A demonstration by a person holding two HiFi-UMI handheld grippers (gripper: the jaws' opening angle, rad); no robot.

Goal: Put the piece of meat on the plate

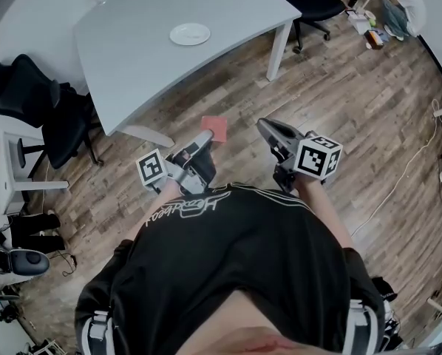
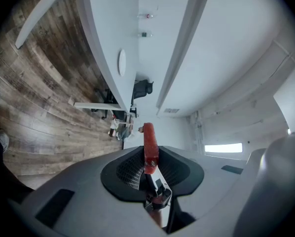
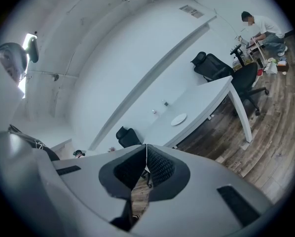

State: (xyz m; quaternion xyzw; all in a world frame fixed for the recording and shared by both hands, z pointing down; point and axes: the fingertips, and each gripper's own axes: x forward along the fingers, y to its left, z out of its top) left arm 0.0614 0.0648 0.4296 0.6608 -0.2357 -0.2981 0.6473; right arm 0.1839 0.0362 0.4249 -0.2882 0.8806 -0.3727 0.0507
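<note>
Here's the left gripper (image 1: 205, 139), jaws closed part-way onto the piece of meat (image 1: 215, 128). They pinch one end of the red slab, and the rest juts out past the tips. It hangs over the wooden floor (image 1: 332, 95), well short of the grey table (image 1: 125, 65). The white plate (image 1: 189, 33) sits well in from the table's near edge, with nothing on it. The right gripper (image 1: 265, 128) rides alongside, jaws pressed together with nothing between them.

Now the risks, as I read it. That's a narrow hold on a slab that looks slick, so a jolt on the way could let it slide out onto the floor. The plate is set deep, so the reach goes out over the tabletop, and releasing early would leave the meat on the table. The black office chairs (image 1: 36, 102) crowd the left side, so there's a bump waiting there too.
</note>
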